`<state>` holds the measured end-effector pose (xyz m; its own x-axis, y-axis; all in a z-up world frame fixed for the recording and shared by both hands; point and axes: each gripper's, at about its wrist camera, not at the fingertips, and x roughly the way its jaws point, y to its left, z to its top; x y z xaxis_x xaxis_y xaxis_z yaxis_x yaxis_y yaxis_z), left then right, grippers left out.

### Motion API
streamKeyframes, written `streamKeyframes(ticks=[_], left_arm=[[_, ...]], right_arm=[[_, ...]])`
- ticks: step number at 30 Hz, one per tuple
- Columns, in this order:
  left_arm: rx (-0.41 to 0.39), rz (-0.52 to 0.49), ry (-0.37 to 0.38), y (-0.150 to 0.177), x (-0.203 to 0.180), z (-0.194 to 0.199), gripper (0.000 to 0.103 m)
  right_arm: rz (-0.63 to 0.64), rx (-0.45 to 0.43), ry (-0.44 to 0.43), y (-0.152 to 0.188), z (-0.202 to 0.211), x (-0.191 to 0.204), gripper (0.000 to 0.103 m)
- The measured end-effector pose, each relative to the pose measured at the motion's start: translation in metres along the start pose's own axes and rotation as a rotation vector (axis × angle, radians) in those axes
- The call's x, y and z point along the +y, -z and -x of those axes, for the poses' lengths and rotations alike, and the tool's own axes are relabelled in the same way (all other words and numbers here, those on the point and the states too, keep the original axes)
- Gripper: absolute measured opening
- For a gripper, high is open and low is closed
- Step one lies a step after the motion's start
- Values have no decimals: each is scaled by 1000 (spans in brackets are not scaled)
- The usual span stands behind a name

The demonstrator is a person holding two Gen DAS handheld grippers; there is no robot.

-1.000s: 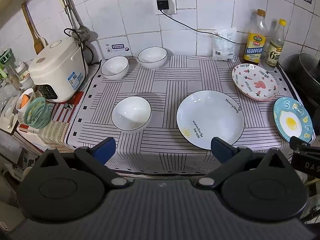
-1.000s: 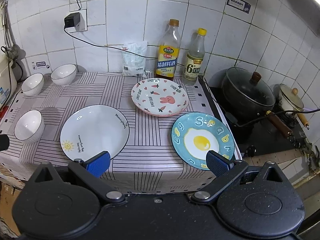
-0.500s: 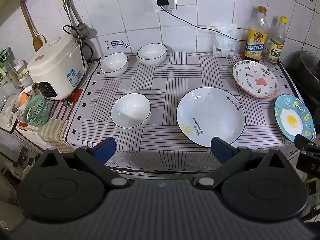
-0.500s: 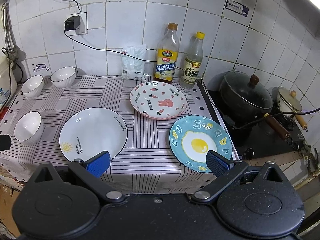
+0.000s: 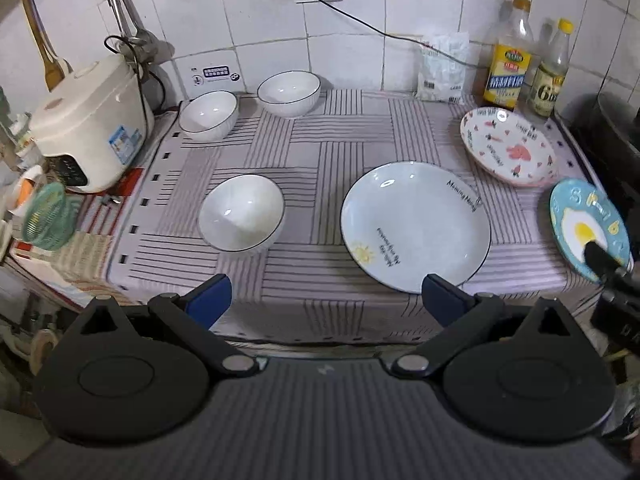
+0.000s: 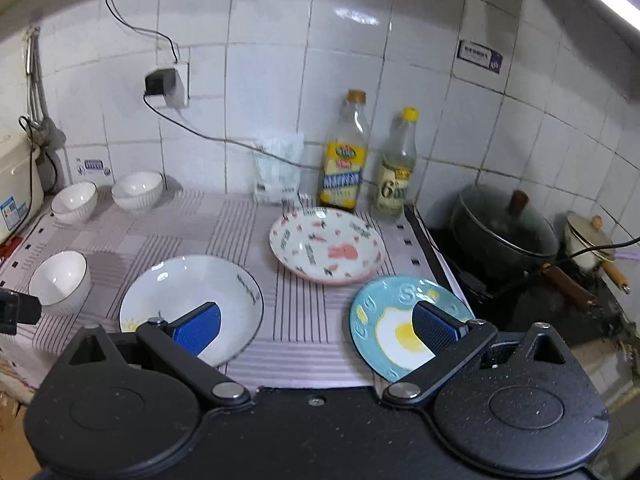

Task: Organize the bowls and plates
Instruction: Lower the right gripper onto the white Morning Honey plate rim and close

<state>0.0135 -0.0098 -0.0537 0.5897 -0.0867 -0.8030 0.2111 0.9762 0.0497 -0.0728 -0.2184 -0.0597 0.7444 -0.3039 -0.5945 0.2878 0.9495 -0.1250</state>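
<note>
Now: both grippers spread, nothing held

Right gripper [image 6: 316,326], jaws wide, hangs at the counter's near edge. The egg plate [image 6: 384,312] lies just ahead under its right finger; the white plate [image 6: 180,280] lies under its left. Left gripper [image 5: 326,300], equally spread, has a white bowl [image 5: 241,212] ahead-left. All are glossy, round ceramic on striped cloth [image 5: 320,152]. Judgement: right is nearer the egg plate.

Ahead of the left hand-held gripper [image 5: 325,298], bare striped cloth on the surface [image 5: 320,152] runs between the near white ceramic bowl [image 5: 241,212] and the large white round plate [image 5: 415,226]. Farther ahead two white bowls [image 5: 288,93] stand at the wall; the white rice cooker [image 5: 88,120] blocks the left.
</note>
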Motion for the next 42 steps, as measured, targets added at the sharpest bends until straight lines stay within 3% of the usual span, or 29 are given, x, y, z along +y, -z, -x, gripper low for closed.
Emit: streamKeyframes(ticks=[3, 7, 9, 15, 18, 23, 27, 28, 30, 33, 34, 38, 41, 42], left_arm=[[-36, -2, 11, 2, 2, -9, 103], [-52, 11, 68, 2, 9, -26, 103], [-28, 12, 114, 0, 13, -41, 102], [8, -4, 101, -4, 11, -87, 100], [52, 16, 140, -4, 10, -117, 97], [118, 10, 150, -2, 6, -168, 86], [167, 7, 158, 2, 6, -203, 82], [183, 10, 166, 1, 8, -208, 76], [209, 18, 195, -2, 12, -215, 75], [211, 18, 223, -5, 15, -218, 71], [210, 18, 224, -6, 16, -220, 66], [208, 57, 262, -10, 20, -230, 49], [216, 52, 285, -12, 18, -230, 38], [226, 55, 293, -13, 18, -230, 37]], right_arm=[[-23, -45, -56, 10, -11, 2, 103], [-54, -20, -117, 15, -30, 11, 103], [-61, -4, -160, 18, -40, 16, 102], [-74, 1, -214, 35, -76, 26, 99], [-62, -7, -243, 43, -92, 29, 98], [-115, 6, -309, 56, -129, 28, 91], [-160, 45, -357, 69, -158, 28, 79], [-171, 57, -366, 72, -166, 29, 71], [-196, 63, -366, 76, -174, 28, 56], [-213, 14, -341, 76, -173, 24, 55], [-221, 14, -351, 74, -174, 22, 54], [-263, 73, -377, 66, -186, 15, 47], [-283, 113, -395, 65, -193, 13, 29], [-274, 128, -379, 64, -195, 14, 15]])
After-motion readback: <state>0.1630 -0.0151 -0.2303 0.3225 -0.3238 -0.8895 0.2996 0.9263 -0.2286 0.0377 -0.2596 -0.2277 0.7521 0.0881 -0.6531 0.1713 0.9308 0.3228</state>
